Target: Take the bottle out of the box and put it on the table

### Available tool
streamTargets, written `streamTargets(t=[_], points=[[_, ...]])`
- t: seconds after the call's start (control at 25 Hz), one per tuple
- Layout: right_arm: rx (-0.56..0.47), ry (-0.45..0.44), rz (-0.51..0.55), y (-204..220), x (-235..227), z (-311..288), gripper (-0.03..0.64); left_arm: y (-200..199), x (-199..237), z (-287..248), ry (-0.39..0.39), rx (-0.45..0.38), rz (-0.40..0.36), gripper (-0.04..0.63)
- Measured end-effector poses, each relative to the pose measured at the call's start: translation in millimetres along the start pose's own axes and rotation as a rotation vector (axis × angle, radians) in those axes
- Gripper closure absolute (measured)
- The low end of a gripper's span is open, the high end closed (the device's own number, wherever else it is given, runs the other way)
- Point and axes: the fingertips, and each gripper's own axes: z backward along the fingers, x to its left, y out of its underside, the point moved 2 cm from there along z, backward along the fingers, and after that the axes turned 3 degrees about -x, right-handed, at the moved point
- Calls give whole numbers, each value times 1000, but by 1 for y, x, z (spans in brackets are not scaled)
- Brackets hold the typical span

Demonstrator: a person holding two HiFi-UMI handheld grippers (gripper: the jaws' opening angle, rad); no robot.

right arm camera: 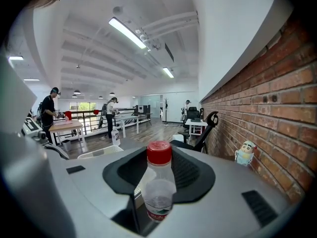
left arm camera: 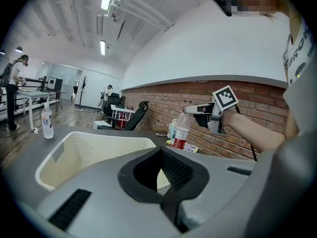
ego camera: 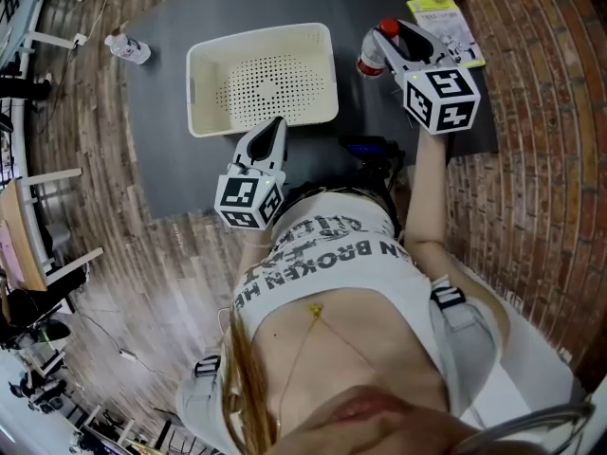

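A clear bottle (ego camera: 370, 60) with a red cap and red label stands upright to the right of the cream perforated box (ego camera: 204, 112), over the dark table. My right gripper (ego camera: 384, 41) is shut on the bottle (right arm camera: 158, 190) just below its neck. In the left gripper view the bottle (left arm camera: 181, 130) hangs low by the table with the right gripper (left arm camera: 197, 110) on its top; I cannot tell whether its base touches. My left gripper (ego camera: 272, 133) sits at the box's near rim (left arm camera: 74, 138), shut and holding nothing. The box looks empty.
A second clear bottle (ego camera: 128, 48) stands at the table's far left corner. A yellow booklet (ego camera: 446, 28) and a small figurine (right arm camera: 244, 153) lie by the brick wall on the right. A black object (ego camera: 375, 150) sits at the near table edge. People work at distant tables.
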Motion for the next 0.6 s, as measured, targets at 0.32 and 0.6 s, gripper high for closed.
streamTargets(t=[0.32, 0.6], points=[[85, 8, -9, 45, -13, -6, 469, 4, -7, -4, -9, 2, 8, 591], [162, 25, -22, 89, -23, -11, 474, 11, -11, -5, -12, 16, 18, 591]])
